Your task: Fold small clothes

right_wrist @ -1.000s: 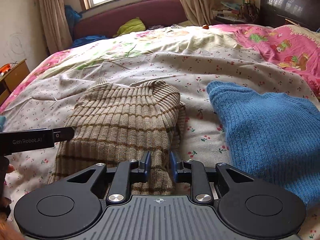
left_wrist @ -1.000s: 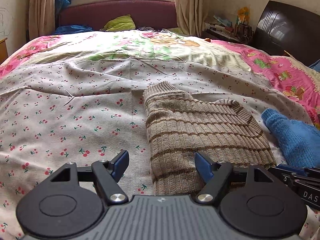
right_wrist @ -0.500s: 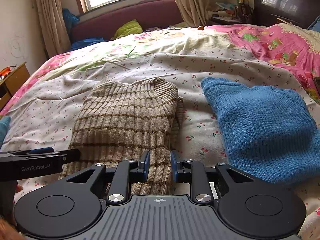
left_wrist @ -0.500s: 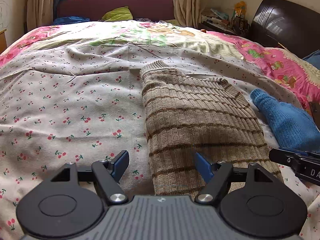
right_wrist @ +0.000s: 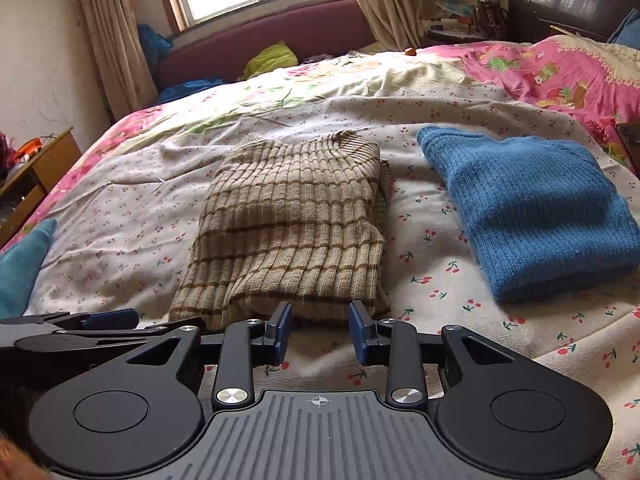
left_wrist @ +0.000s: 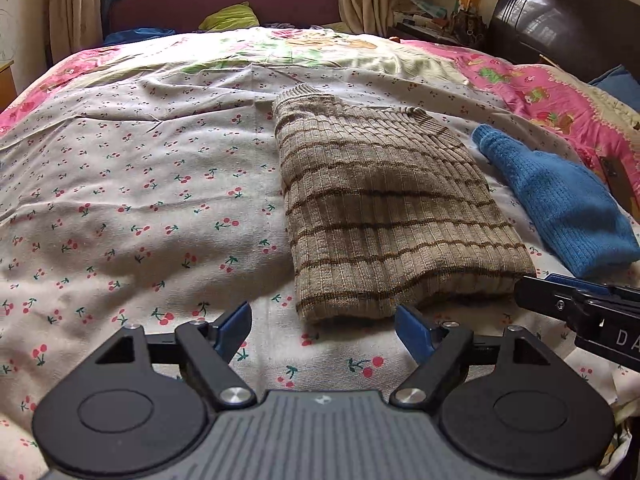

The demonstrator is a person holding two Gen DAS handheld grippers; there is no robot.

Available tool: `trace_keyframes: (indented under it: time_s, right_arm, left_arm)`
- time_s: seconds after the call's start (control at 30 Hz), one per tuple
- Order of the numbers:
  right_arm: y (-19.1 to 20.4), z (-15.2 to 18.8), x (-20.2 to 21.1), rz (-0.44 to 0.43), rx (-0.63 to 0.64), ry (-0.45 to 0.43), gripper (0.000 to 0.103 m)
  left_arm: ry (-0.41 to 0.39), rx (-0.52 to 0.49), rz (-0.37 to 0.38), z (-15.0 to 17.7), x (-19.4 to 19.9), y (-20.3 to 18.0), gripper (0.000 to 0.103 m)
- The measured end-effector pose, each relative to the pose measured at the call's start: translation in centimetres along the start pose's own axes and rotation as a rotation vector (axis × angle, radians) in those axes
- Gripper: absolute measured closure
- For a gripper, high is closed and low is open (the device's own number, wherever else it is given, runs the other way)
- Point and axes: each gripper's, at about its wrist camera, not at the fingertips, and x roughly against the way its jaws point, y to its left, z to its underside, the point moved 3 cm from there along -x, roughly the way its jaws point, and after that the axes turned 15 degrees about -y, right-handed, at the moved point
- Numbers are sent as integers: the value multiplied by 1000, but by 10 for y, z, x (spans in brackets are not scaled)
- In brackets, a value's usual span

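Now the folded tan ribbed striped sweater (right_wrist: 292, 232) lies beside a folded blue knit sweater (right_wrist: 532, 216) on the cherry-print bedsheet (left_wrist: 132, 208). Both the left gripper (left_wrist: 324, 324) and right gripper (right_wrist: 320, 330) are opening, empty, just short of the tan sweater's hem.

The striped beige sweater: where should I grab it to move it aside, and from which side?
Take the striped beige sweater by its near folded edge, approaching low from the front. That thick edge faces the opening, empty left gripper and right gripper; one near each corner should probably keep the fold intact.

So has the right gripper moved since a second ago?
Yes. The right gripper has backed away toward the camera side: its fingertips overlapped the striped sweater's near hem, now they clear it, jaws opening with nothing between.
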Motion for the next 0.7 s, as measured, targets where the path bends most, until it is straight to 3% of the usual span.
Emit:
trace_keyframes:
  time_s: [0.17, 0.27, 0.7]
  right_arm:
    - [6, 6, 12, -7, -9, -8, 69]
    - [10, 10, 16, -11, -19, -13, 64]
    - [15, 27, 26, -16, -54, -22, 62]
  left_arm:
    - [1, 50, 15, 5, 16, 4, 0]
    - [-7, 25, -8, 5, 24, 3, 0]
    - [5, 39, -24, 18, 34, 12, 0]
